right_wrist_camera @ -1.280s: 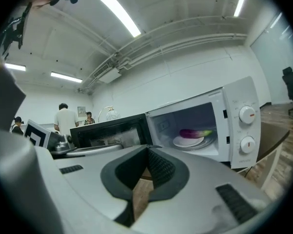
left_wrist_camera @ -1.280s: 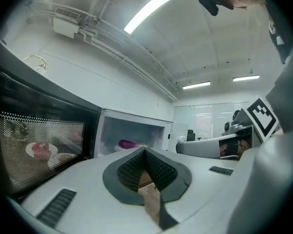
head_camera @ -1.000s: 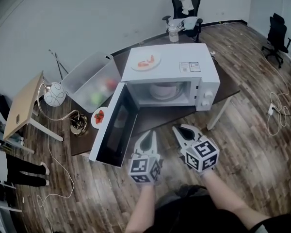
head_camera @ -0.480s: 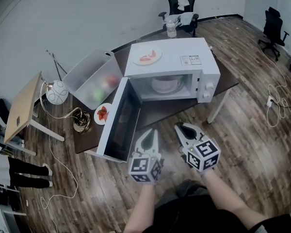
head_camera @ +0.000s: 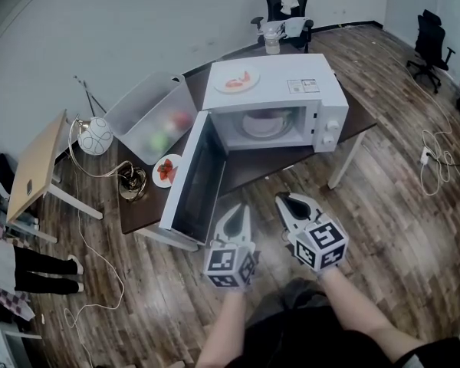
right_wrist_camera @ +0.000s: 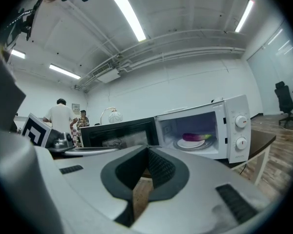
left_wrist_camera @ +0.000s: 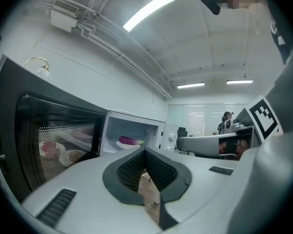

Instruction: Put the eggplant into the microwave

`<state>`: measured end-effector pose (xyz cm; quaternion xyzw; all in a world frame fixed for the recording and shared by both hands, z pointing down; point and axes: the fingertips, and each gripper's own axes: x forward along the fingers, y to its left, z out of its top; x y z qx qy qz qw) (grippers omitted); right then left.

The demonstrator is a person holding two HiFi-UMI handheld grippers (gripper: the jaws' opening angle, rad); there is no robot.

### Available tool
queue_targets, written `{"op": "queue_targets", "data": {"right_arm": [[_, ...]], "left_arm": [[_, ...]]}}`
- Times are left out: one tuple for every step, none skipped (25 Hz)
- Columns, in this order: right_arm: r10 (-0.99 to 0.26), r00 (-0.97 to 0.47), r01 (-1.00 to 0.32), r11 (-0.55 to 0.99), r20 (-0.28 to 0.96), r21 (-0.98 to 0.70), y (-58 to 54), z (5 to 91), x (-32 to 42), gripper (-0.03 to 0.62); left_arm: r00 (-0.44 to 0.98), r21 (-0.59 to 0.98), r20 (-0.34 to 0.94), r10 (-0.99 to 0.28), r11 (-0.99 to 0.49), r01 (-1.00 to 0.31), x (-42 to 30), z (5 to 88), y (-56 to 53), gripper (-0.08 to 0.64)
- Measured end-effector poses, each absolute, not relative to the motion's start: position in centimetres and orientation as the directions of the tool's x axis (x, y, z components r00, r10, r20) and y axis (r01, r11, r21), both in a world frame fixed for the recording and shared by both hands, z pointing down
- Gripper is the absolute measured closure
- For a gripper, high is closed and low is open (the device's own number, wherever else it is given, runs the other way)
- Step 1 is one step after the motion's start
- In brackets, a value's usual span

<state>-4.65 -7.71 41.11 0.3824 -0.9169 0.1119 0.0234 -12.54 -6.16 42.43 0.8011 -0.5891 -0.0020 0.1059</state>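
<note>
Right gripper view first: where is the eggplant (right_wrist_camera: 195,137)?

— Inside the microwave (right_wrist_camera: 237,130), lying on its side on a white plate (right_wrist_camera: 188,144) in the cavity. Its purple body is to the left and its green stem end to the right. The left gripper view shows the same through the open front.

— How would it handle, if it needed shifting?

— I'd judge it light and fairly firm, with a glossy skin that could slide under hard pads and bruise if pinched. It's best taken across the thick middle, not by the stem.

— And the tongs?

— Both are closed tight with nothing in them. On the left gripper (left_wrist_camera: 145,150) and the right gripper (right_wrist_camera: 147,149) alike the pads meet, with only wooden floor visible below them. They hang side by side, well apart from the microwave.

— So what remains?

— By my reading the placing is done. The door (head_camera: 193,181) hangs wide open, swung out to the left of the cavity. It is the nearest thing to the left gripper and would block any straight reach from that side.

— Anything else around?

— On the microwave's top there's a plate of red food (head_camera: 236,80), possibly sliced fruit; the head view is too small to tell. On the table (head_camera: 287,163), left of the door, are a clear bin (head_camera: 147,115) and a small dish (head_camera: 167,170) with something red.
</note>
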Motion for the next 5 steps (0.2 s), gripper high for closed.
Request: {"op": "queue_targets", "data": {"right_arm": [[-0.694, -0.708, -0.705, 0.684, 0.131, -0.187, -7.3, 41.2, -4.8, 0.594], [-0.692, -0.709, -0.704, 0.685, 0.134, -0.187, -7.0, 41.2, -4.9, 0.594], [-0.691, -0.71, -0.704, 0.686, 0.136, -0.187, -6.6, 41.3, -5.0, 0.594], [-0.69, -0.71, -0.703, 0.686, 0.138, -0.187, -6.2, 41.3, -5.1, 0.594], [-0.69, -0.71, -0.703, 0.686, 0.14, -0.188, -5.9, 41.3, -5.2, 0.594]], "left_arm": [[0.303, 0.176, 0.121, -0.945, -0.28, -0.944, -12.7, 42.5, -5.8, 0.56], [0.302, 0.178, 0.12, -0.946, -0.279, -0.944, -12.8, 42.5, -5.5, 0.56], [0.302, 0.179, 0.118, -0.946, -0.279, -0.944, -12.8, 42.4, -5.1, 0.56], [0.303, 0.179, 0.116, -0.946, -0.28, -0.943, -12.9, 42.4, -4.8, 0.56], [0.304, 0.178, 0.115, -0.946, -0.281, -0.943, -12.9, 42.4, -4.4, 0.56]]}}
